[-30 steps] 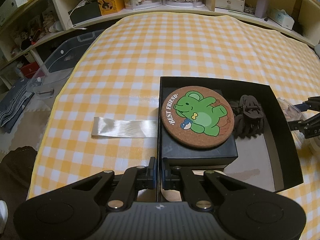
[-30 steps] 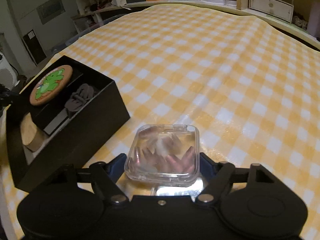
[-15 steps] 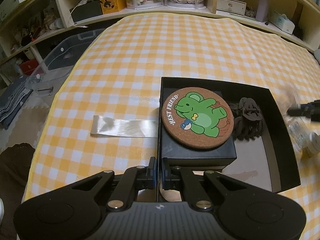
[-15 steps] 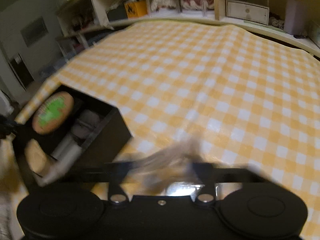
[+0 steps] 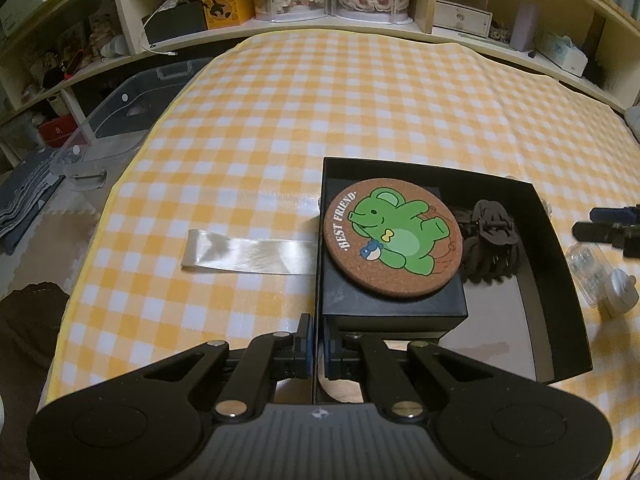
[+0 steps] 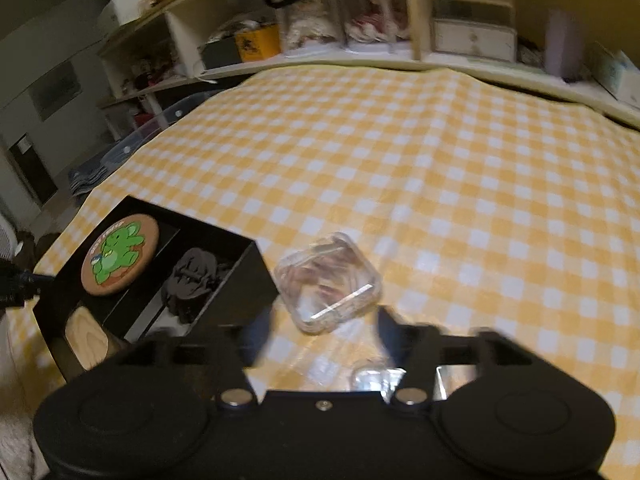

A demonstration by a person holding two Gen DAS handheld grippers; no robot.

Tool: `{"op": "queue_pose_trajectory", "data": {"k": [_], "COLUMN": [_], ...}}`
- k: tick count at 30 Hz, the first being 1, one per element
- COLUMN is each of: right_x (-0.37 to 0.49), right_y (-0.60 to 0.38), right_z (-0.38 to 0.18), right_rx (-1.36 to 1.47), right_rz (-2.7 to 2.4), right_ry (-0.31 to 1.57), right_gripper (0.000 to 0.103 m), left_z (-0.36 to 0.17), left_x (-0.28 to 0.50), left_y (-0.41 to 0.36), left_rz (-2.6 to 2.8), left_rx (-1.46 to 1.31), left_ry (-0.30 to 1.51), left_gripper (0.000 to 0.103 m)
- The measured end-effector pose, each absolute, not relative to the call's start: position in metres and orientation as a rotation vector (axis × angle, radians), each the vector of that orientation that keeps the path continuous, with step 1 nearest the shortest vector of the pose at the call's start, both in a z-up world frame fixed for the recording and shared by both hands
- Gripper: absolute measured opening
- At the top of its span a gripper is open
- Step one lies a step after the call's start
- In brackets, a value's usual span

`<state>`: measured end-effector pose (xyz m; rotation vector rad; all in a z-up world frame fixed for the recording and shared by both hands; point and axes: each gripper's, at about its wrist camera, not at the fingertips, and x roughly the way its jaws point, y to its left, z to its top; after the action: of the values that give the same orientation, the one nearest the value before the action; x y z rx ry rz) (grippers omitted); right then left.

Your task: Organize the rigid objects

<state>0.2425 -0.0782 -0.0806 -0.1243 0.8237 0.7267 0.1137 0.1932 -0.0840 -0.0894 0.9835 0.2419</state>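
My left gripper point(image 5: 316, 344) is shut on the near wall of the open black box point(image 5: 432, 168). Inside the box, a cork coaster with a green bear point(image 5: 392, 236) rests on a smaller black box point(image 5: 392, 308), beside a dark hair claw point(image 5: 488, 248). A wooden piece point(image 6: 86, 338) lies in the box's near corner. In the right wrist view, a clear plastic case point(image 6: 328, 280) lies on the checked cloth just right of the box's wall point(image 6: 248, 292). My right gripper point(image 6: 324, 332) hovers just behind the case, its jaws opening, nothing pressed between them.
A small clear-and-white piece point(image 5: 620, 292) sits by the clear case point(image 5: 588, 268). A shiny ribbon strip point(image 5: 248, 256) lies left of the box. Cluttered shelves point(image 5: 320, 0) line the far edge. A clear storage bin point(image 5: 120, 120) stands off the table's left side.
A second ago the clear case sat between my right gripper's fingers; now it lies turned on the cloth ahead of them. The right gripper has risen and tilted. The left gripper has kept still.
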Motion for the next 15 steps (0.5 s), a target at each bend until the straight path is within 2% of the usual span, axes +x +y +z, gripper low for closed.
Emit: {"op": "queue_pose_trajectory", "data": {"k": [1, 12, 15], "right_x": [0.24, 0.269, 0.283], "right_y": [-0.073, -0.038, -0.024], "right_z": [-0.083, -0.11, -0.114], "right_rx": [-0.154, -0.494, -0.545], "right_rz": [0.739, 0.828, 0.881], "right_ry": [0.799, 0.721, 0.744], "right_gripper": [0.085, 0.09, 0.093], "left_z": [-0.084, -0.083, -0.082], "left_x": [0.113, 0.112, 0.113], "left_y": [0.193, 0.198, 0.195], "left_rz": [0.242, 0.243, 0.242], "left_rx": [-0.088, -0.095, -0.081], "left_ry": [0.984, 0.977, 0.964], "left_gripper": [0.004, 0.007, 0.003]}}
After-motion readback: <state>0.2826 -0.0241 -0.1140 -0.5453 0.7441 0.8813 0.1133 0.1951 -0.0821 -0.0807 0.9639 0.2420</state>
